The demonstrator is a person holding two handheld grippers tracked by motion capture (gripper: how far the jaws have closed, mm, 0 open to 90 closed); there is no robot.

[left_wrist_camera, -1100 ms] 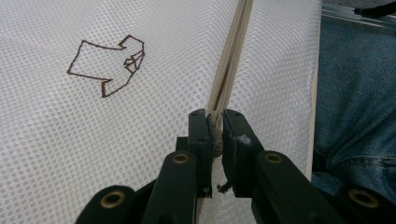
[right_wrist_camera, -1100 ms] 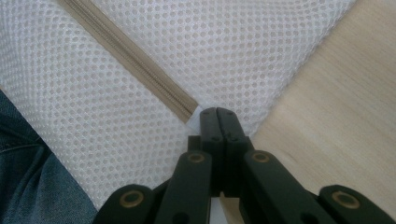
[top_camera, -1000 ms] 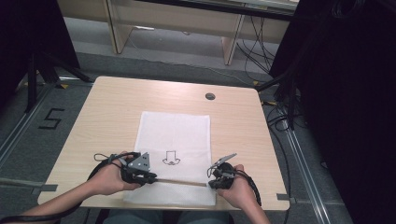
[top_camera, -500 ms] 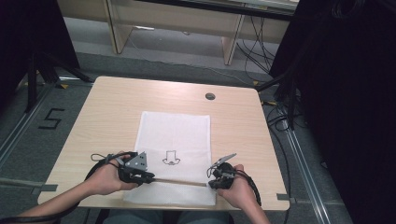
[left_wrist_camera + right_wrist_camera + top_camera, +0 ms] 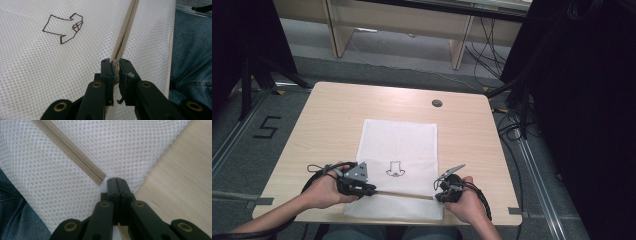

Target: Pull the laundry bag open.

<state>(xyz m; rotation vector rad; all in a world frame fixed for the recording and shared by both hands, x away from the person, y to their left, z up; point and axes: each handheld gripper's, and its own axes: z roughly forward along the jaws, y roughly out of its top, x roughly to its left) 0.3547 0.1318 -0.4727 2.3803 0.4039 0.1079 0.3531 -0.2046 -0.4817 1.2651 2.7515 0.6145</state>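
White mesh: a white mesh bag [image 5: 398, 165] lies flat on the near half of the table [image 5: 332, 120], its near edge at the table's front edge.
Print: a dark outline drawing [image 5: 395, 169] sits near the bag's middle; in the left gripper view it shows to the upper left of the jaws [image 5: 63, 28].
Zipper: a tan zipper [image 5: 404, 194] runs across the bag's near part, from one gripper to the other.
Left gripper: the left gripper [image 5: 115, 72] is closed narrowly on the zipper's pull at the bag's left end; a pale bit shows between the jaws, and the tan zipper [image 5: 125, 32] stretches away from it.
Right gripper: the right gripper [image 5: 116, 185] is pressed fully together, pinching the bag's edge where the zipper [image 5: 72, 152] ends, just beside bare wood.
Hands: the left hand [image 5: 324, 190] and right hand [image 5: 469, 202] each grasp a gripper at the table's near edge.
Below the edge: blue denim [image 5: 192, 57] shows past the bag's near side.
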